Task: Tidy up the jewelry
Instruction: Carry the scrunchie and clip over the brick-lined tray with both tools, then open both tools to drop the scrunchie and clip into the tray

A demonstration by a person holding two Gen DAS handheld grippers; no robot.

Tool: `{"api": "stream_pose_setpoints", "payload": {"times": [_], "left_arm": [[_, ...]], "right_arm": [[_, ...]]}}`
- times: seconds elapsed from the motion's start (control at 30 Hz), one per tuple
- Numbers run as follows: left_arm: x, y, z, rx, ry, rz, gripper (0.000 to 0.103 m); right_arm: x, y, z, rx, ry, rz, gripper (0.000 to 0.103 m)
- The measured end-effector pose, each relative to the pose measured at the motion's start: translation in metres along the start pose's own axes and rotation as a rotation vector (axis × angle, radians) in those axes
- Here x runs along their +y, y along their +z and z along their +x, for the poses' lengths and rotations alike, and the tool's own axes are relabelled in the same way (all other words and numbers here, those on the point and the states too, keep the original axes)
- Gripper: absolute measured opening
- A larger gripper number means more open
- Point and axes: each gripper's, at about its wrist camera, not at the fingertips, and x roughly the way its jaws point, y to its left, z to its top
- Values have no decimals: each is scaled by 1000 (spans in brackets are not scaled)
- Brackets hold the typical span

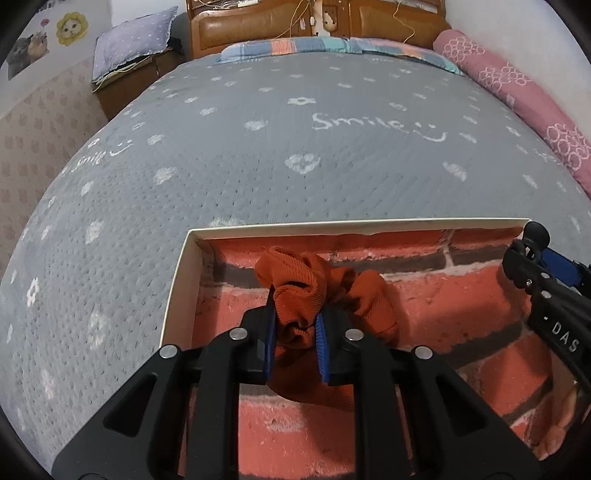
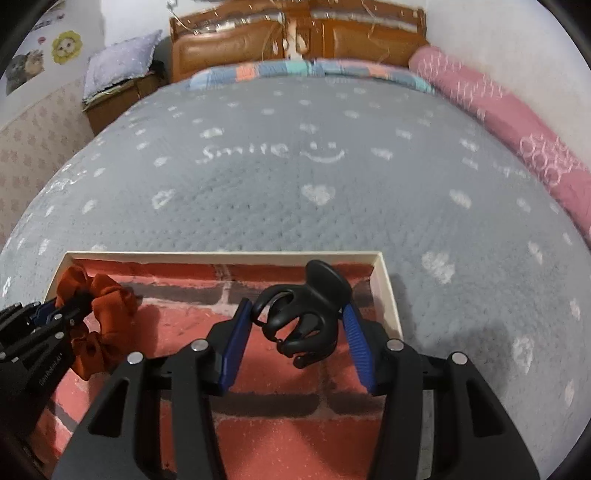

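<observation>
Rust-orange scrunchie (image 1: 317, 310) pinched in left gripper (image 1: 295, 347), low over box (image 1: 177, 291) left end, floor directly beneath. Right gripper (image 2: 295, 343) clamps black claw clip (image 2: 306, 317) over right end.

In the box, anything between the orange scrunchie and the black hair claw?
Nothing: in the right wrist view only bare brick-print box lining separates the orange scrunchie from the black hair claw.

Grey bedspread (image 1: 258, 177), pink blanket (image 1: 517, 85), wooden headboard (image 1: 258, 29).
</observation>
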Motion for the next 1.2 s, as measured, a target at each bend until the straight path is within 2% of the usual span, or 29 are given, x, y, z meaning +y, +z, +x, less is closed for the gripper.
{"api": "stream_pose_setpoints", "payload": {"times": [0.1,0.23,0.43,0.57,0.6,0.67,0.7,0.73,0.83,0.93,1.03,1.2], "left_arm": [[4,1,10,43,-16,-13,21],[10,0,20,78,-2,-35,24],[8,0,24,83,16,-21,24],[6,2,27,99,20,-15,24],[6,3,27,99,26,-11,27],[6,4,23,94,38,-4,36],[7,4,20,89,45,-7,48],[8,5,15,80,49,-15,60],[15,6,-7,48,35,-38,76],[22,8,-40,5,21,-34,88],[33,4,-80,-54,7,-34,95],[56,-14,-134,-106,7,-28,98]], "right_arm": [[3,1,7,40,-13,-21,50],[6,-2,12,59,-16,-34,50],[3,-1,13,63,-12,-18,50],[-1,0,18,96,2,4,50],[-2,-1,19,107,5,12,51],[-4,0,17,110,16,24,61],[-5,1,11,98,26,30,70],[-6,3,4,83,33,33,73],[-10,8,-16,50,44,42,74],[-15,10,-44,13,41,41,81],[-18,8,-71,-21,28,29,88],[-31,-6,-112,-51,23,54,90]]}}
